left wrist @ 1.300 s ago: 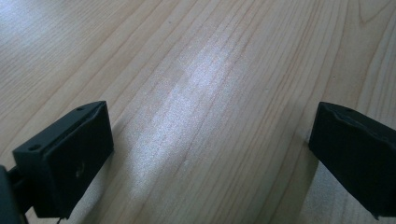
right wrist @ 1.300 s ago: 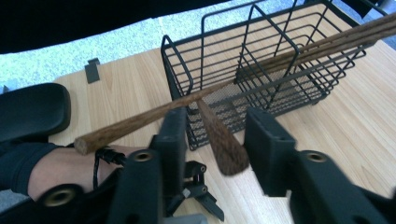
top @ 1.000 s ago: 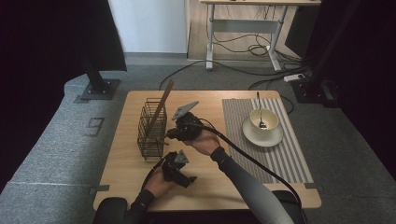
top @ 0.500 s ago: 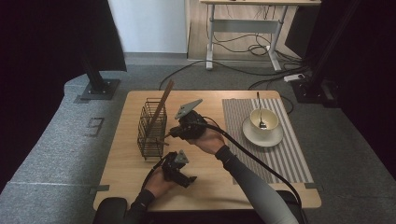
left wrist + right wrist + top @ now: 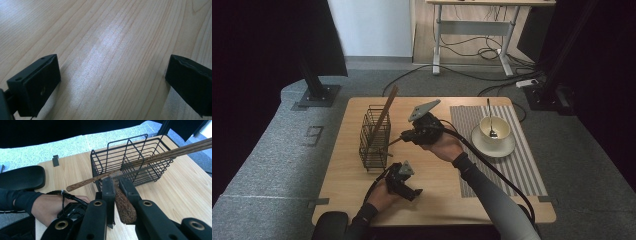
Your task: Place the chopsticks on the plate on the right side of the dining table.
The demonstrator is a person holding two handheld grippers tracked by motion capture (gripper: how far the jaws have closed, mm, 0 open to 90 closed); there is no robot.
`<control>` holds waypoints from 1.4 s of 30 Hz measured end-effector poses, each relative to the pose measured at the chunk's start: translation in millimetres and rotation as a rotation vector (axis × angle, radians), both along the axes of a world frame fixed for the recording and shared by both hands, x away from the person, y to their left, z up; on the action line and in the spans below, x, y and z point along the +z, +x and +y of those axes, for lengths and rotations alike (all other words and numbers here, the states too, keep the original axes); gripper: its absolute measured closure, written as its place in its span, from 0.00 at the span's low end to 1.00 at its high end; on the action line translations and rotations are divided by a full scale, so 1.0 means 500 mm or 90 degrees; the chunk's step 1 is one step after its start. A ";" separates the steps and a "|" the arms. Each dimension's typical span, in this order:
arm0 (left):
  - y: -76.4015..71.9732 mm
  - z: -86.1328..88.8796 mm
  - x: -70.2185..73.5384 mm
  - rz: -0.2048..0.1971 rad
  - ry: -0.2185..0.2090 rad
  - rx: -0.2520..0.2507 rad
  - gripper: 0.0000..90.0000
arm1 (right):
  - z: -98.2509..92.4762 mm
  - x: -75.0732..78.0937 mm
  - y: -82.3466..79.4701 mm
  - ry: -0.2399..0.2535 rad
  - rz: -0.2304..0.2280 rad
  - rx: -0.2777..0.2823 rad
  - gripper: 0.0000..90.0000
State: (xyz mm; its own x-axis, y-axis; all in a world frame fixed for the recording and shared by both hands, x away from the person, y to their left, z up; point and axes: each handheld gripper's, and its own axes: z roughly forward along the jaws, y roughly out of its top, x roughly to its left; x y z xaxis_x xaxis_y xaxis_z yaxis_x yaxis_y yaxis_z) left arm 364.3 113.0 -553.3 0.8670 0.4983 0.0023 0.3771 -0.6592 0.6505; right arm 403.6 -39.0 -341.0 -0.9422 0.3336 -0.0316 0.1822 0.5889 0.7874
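High view: the wooden table (image 5: 432, 200) carries everything, with a grey striped placemat (image 5: 522, 170) on the half to the far side of the right gripper's fingers. Out on that mat sits a cream saucer (image 5: 507, 147) bearing a cream cup (image 5: 498, 127), with a dark-handled utensil (image 5: 488, 112) standing in the cup.

A black wire basket (image 5: 374, 145) stands just ahead of the right gripper (image 5: 404, 136), touching distance from its fingertips. Long wooden sticks (image 5: 384, 117) lean out of the basket's top at a tilt.

In the right gripper view, the right gripper (image 5: 115, 185) has its 2 jaws closed almost together on the thick end of a dark wooden utensil handle (image 5: 123, 207), which runs back between the fingers toward the camera. Just past the fingertips, a second wooden stick (image 5: 85, 182) crosses sideways, its rounded end poking free beside the basket (image 5: 130, 162), while its far part runs up through the wire.

The left gripper (image 5: 404, 182) rests low on the table, near the person's edge and well apart from the basket. In the left gripper view its jaws stand wide apart with bare wood grain (image 5: 110, 50) between the fingers, nothing in them.
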 end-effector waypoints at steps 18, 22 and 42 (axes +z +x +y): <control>0.000 0.000 0.000 0.000 -0.003 0.001 0.00 | -0.074 0.056 -0.016 0.036 -0.022 -0.025 0.92; 0.000 0.000 0.000 0.000 -0.003 0.001 0.00 | -0.100 0.068 -0.020 0.044 -0.025 -0.037 0.92; 0.001 0.012 0.008 -0.002 -0.042 0.015 0.01 | -0.208 0.032 -0.039 0.042 -0.020 -0.092 0.92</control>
